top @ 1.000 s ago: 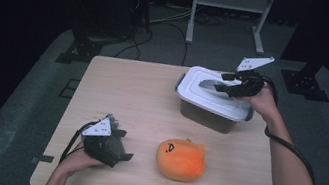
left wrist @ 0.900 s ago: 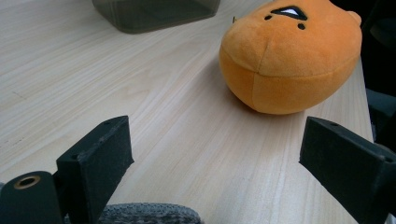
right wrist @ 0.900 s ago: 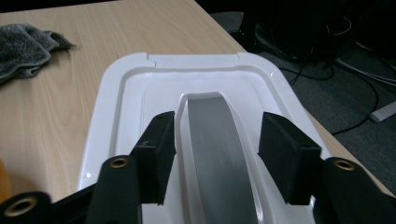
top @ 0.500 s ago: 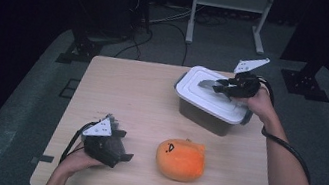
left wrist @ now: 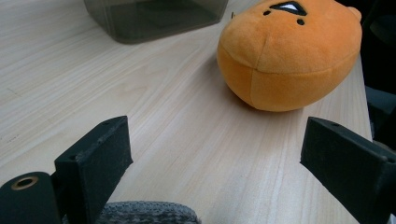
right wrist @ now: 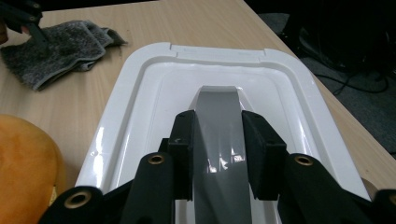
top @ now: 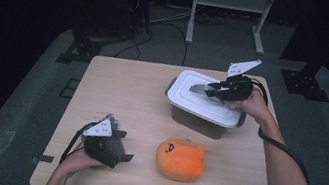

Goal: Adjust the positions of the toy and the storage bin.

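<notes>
Right gripper (right wrist: 217, 154) has just closed its jaws on the grey handle (right wrist: 219, 140) of the white lid (top: 207, 98), which sits on the container (top: 198, 123). Lid looks ready to lift. Left gripper (top: 127, 158) rests on the table (top: 118, 85) with jaws spread near the orange plush toy (top: 180, 159).

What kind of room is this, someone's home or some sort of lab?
Most likely a lab or recording studio, not a home. The wooden table stands alone on grey carpet among dark curtains, cables trail over the floor by a metal stand, and the person works with a hand-held right gripper instead of bare fingers.
</notes>
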A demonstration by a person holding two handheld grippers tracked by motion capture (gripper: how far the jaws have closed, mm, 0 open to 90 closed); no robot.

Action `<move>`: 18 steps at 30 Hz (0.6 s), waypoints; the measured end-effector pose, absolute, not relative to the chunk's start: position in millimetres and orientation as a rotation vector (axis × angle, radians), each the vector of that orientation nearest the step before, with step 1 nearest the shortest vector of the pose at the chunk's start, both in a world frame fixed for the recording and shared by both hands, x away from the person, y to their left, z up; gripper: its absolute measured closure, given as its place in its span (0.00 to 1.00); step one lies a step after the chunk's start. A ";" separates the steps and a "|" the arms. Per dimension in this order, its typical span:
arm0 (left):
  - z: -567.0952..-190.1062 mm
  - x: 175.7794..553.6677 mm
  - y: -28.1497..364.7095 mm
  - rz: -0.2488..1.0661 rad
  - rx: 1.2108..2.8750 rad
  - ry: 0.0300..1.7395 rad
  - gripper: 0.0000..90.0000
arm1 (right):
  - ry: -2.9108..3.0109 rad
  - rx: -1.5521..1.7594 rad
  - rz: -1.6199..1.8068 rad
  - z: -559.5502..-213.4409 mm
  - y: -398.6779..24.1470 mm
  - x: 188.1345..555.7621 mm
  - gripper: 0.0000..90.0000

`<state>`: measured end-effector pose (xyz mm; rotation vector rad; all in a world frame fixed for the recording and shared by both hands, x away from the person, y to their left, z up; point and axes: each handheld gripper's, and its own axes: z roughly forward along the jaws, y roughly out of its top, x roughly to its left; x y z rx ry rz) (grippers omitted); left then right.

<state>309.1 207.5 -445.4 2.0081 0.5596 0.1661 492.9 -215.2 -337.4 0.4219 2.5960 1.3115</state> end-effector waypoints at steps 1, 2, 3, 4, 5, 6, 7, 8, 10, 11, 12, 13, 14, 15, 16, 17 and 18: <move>-445.5 309.0 207.5 0.166 2.008 0.560 0.09 | 2.600 0.400 1.314 -337.4 -212.7 492.1 0.73; -445.6 309.0 207.4 0.165 2.007 0.561 0.09 | 2.605 0.396 1.314 -337.2 -210.2 490.7 0.73; -445.7 309.0 207.3 0.165 2.007 0.561 0.09 | 2.609 0.378 1.316 -337.2 -207.7 489.8 0.73; -445.8 309.0 207.3 0.165 2.007 0.561 0.09 | 2.613 0.369 1.318 -337.2 -205.2 488.6 0.73; -445.8 309.0 207.3 0.165 2.007 0.560 0.09 | 2.615 0.357 1.323 -337.4 -202.7 487.7 0.73; -445.8 309.0 207.5 0.165 2.008 0.560 0.09 | 2.620 0.347 1.325 -337.4 -200.3 486.6 0.73; -445.7 309.0 207.6 0.164 2.007 0.561 0.09 | 2.623 0.338 1.330 -337.6 -198.0 485.6 0.73; -445.6 309.0 207.7 0.165 2.008 0.561 0.09 | 2.626 0.328 1.333 -337.7 -196.1 485.0 0.73; -445.4 308.9 207.8 0.166 2.008 0.559 0.09 | 2.631 0.321 1.337 -337.8 -192.9 483.9 0.73; -445.4 308.7 207.9 0.166 2.008 0.560 0.09 | 2.632 0.320 1.341 -337.8 -191.5 483.3 0.73; -445.4 308.7 207.9 0.166 2.008 0.559 0.09 | 2.633 0.316 1.341 -337.8 -190.4 482.8 0.73; -445.4 308.6 207.9 0.166 2.008 0.559 0.09 | 2.634 0.311 1.342 -337.8 -189.5 482.3 0.73; -445.5 308.7 207.9 0.165 2.008 0.558 0.09 | 2.636 0.305 1.342 -337.8 -188.5 481.5 0.73; -445.6 308.7 207.7 0.165 2.008 0.559 0.09 | 2.638 0.299 1.344 -337.8 -187.6 480.5 0.73; -445.7 308.8 207.6 0.164 2.008 0.558 0.09 | 2.641 0.294 1.343 -337.6 -186.5 479.4 0.73; -445.9 308.8 207.2 0.162 2.008 0.559 0.09 | 2.642 0.284 1.341 -337.5 -185.4 478.4 0.73; -446.0 308.8 206.9 0.161 2.009 0.558 0.09 | 2.646 0.279 1.340 -337.3 -184.4 477.4 0.73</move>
